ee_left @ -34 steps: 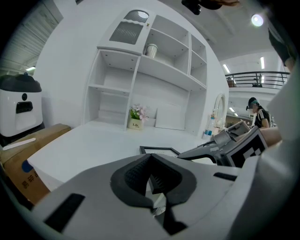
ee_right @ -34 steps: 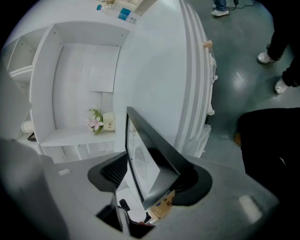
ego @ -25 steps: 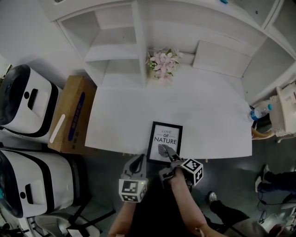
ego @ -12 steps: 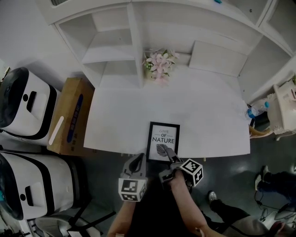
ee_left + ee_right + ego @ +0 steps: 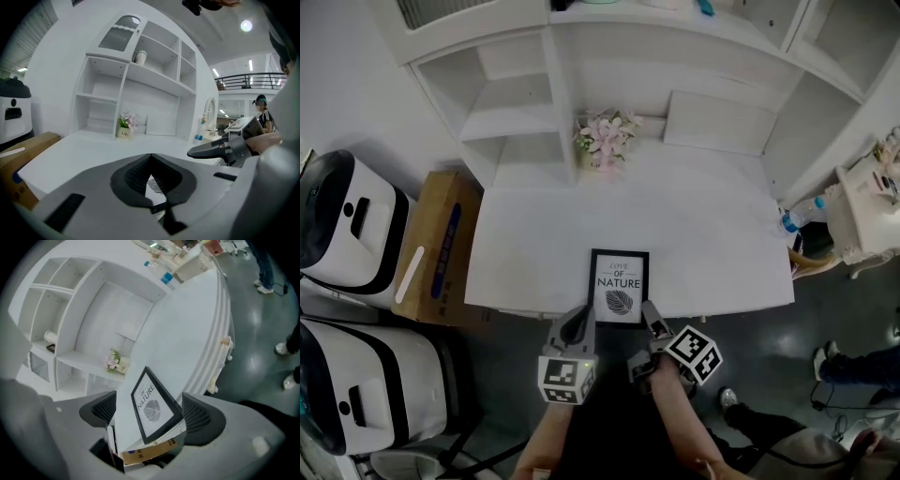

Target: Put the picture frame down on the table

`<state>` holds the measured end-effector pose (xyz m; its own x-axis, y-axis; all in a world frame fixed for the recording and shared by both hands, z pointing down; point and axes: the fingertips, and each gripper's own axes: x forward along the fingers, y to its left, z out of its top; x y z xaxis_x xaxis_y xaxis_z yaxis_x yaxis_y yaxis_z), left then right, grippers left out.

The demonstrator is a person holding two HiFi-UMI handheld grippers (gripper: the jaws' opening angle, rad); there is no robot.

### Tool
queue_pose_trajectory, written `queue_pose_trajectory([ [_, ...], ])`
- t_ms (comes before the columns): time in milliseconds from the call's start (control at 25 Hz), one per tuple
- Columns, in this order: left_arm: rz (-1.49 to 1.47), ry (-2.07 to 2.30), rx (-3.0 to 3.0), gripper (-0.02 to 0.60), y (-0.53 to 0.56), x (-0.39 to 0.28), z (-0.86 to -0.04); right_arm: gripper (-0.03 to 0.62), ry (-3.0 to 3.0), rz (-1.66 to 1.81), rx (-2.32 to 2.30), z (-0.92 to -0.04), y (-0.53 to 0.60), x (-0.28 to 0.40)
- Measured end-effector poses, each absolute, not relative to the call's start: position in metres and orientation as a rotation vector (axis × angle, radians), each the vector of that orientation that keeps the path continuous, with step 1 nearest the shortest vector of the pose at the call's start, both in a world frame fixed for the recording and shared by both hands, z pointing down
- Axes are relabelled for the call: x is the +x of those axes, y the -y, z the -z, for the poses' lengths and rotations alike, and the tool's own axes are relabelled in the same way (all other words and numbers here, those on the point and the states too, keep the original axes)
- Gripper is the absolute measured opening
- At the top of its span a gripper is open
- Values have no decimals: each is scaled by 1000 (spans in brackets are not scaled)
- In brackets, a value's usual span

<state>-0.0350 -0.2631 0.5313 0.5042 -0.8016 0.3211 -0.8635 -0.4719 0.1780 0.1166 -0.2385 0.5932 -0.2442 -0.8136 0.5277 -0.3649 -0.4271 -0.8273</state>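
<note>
Picture frame point(image 5: 619, 286) flat on the table point(image 5: 703, 225), right claw point(image 5: 152, 412) released.
The picture frame lies face up at the table's front edge, long axis pointing away from the person. Its near end sits between the right claw's jaws, which have just been opening wide and press nothing. The left claw point(image 5: 579, 321), clenched and empty, hovers just beside.

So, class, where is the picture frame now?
In the head view the picture frame lies flat at the near edge of the table, just ahead of the left gripper and right gripper.
</note>
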Motion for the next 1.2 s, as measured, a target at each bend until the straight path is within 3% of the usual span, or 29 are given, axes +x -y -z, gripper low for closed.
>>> queue_pose_trajectory([
  [360, -196, 1372, 2545, 9, 264, -20, -488, 414, -1885, 1195, -1826, -511, 252, 134],
  [440, -175, 1373, 2563, 9, 264, -19, -478, 352, -1969, 1056, -1892, -492, 251, 137],
  [720, -115, 1383, 2613, 9, 265, -16, -450, 10, -2089, 592, -2098, -437, 243, 151],
  [1200, -70, 1377, 2678, 9, 265, -17, -428, 3, -2140, 336, -2139, -402, 236, 161],
])
